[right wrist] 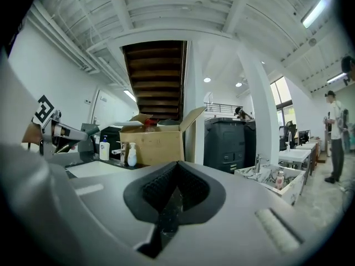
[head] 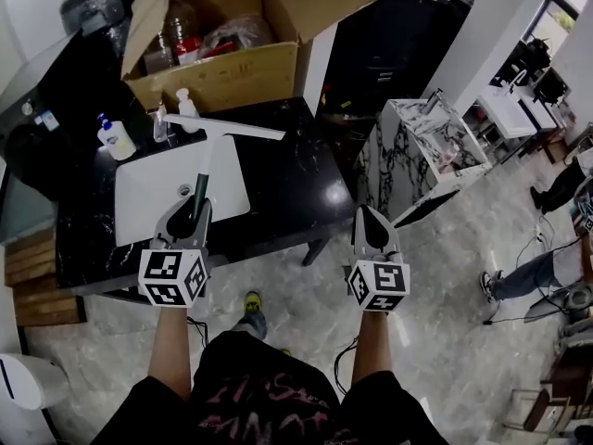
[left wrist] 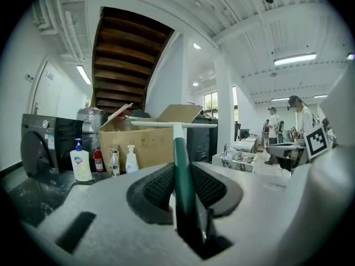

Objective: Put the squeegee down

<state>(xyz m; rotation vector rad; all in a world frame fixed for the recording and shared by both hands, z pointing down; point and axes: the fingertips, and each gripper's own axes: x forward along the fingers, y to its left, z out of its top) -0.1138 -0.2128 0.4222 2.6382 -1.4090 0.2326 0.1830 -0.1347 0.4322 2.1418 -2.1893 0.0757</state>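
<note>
Squeegee (head: 205,160) hung over the sink (head: 139,193), handle clamped in my left gripper (head: 190,209), blade out front, close to the bottles (head: 187,107) in the head view. Right gripper (head: 371,216) had its jaws together with nothing in them, off the counter (head: 287,184) edge.

Risks, as I judged them:
- Pushing further in could sweep the long blade into a bottle.
- The grip sat at the handle's end, so the head could droop or twist.
- Letting go while high would clatter it into the sink.
</note>
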